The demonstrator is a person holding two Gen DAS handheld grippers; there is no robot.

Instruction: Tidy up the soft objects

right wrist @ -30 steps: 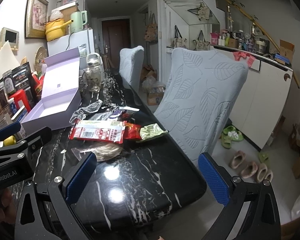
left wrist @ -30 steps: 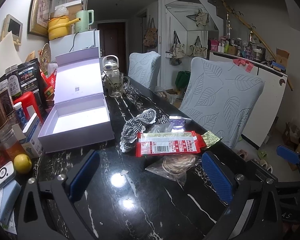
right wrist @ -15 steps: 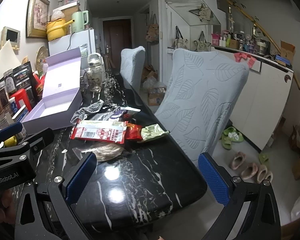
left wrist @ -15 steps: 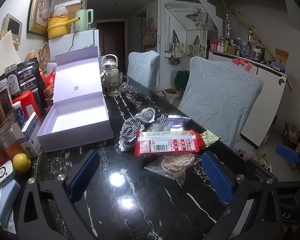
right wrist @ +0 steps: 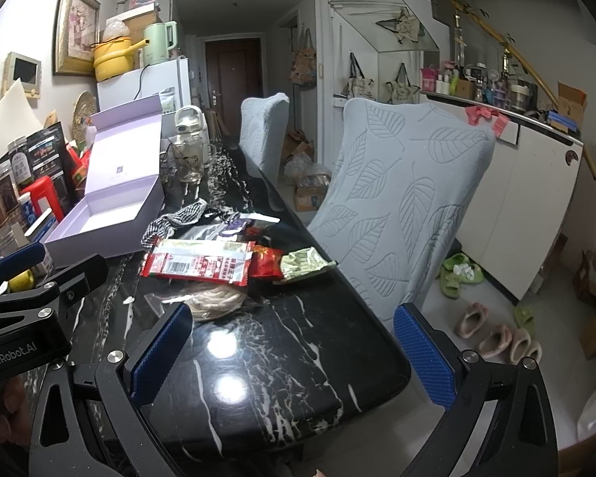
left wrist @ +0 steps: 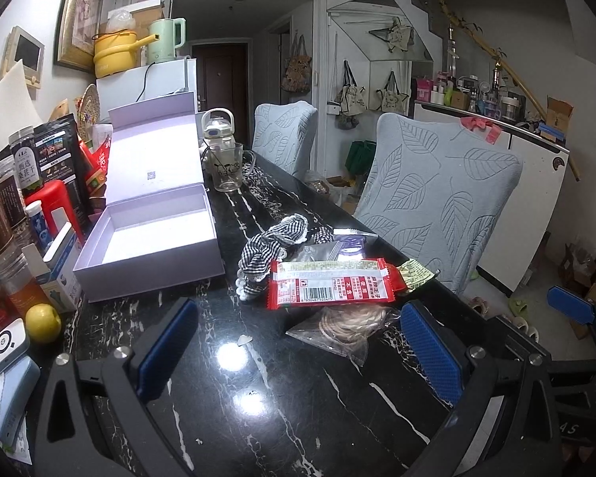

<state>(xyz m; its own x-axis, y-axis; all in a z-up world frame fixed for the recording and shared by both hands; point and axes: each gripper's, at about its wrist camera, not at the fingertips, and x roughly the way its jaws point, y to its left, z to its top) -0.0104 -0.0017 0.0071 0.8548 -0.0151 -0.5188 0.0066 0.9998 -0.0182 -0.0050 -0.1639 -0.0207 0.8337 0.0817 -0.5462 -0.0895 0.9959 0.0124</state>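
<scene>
Left wrist view: left gripper [left wrist: 298, 348] and right gripper [right wrist: 290, 349] hover spread near the red-and-white plastic snack packet [left wrist: 331, 283], far-left the open lilac cardboard box [left wrist: 151, 238].

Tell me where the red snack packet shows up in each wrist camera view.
Left wrist: red snack packet lies just right of centre, past the open fingers.
Right wrist: it lies left of centre, on the black table.
Shared landmark: the open lilac box, left of the packet.

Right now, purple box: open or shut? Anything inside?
Open and empty. The purple box's lid stands raised behind it, and the bare inner floor shows in both wrist views.
</scene>
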